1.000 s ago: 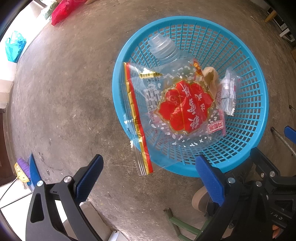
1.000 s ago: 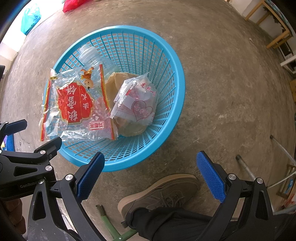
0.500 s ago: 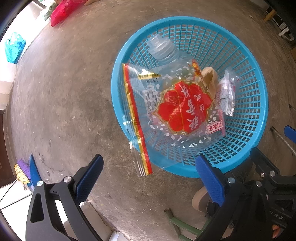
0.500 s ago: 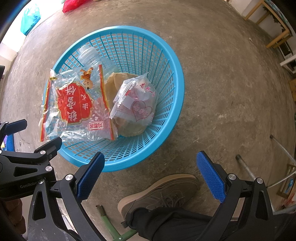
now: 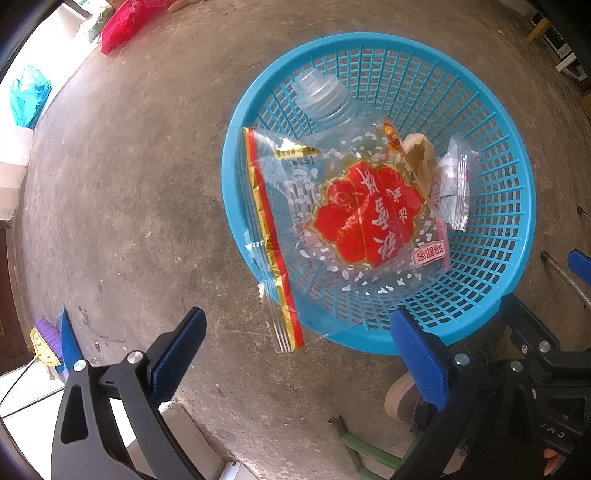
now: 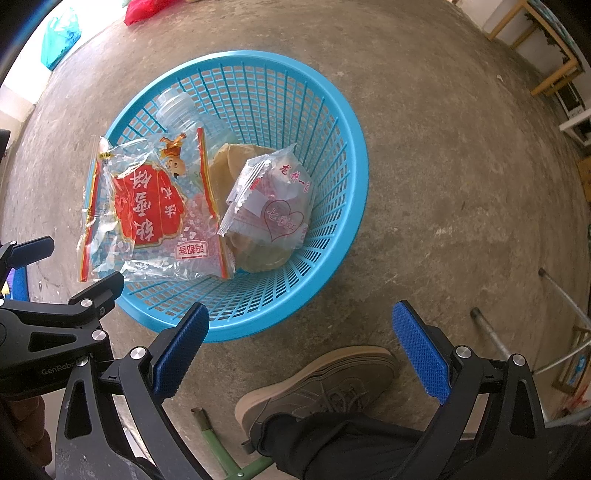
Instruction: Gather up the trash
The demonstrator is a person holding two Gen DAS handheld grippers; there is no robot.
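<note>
A blue plastic basket (image 5: pixel 491 110) stands on the concrete floor and shows in the right wrist view too (image 6: pixel 343 122). In it lie a clear bag with a red label (image 5: pixel 354 218) (image 6: pixel 147 206), hanging over the near rim, a clear plastic bottle (image 5: pixel 321 96) (image 6: pixel 177 110), a brown paper piece (image 5: pixel 417 151) (image 6: pixel 229 162) and a small white wrapper (image 5: pixel 454 181) (image 6: pixel 273 206). My left gripper (image 5: pixel 295 362) is open and empty above the floor by the basket's near rim. My right gripper (image 6: pixel 299 347) is open and empty just short of the basket.
A person's shoe (image 6: pixel 317 384) stands on the floor under my right gripper. A red bag (image 5: pixel 125 18) and a teal bag (image 5: pixel 26 92) lie at the far left edge. Metal rods (image 6: pixel 491 336) and a wooden frame (image 6: pixel 546 59) are to the right.
</note>
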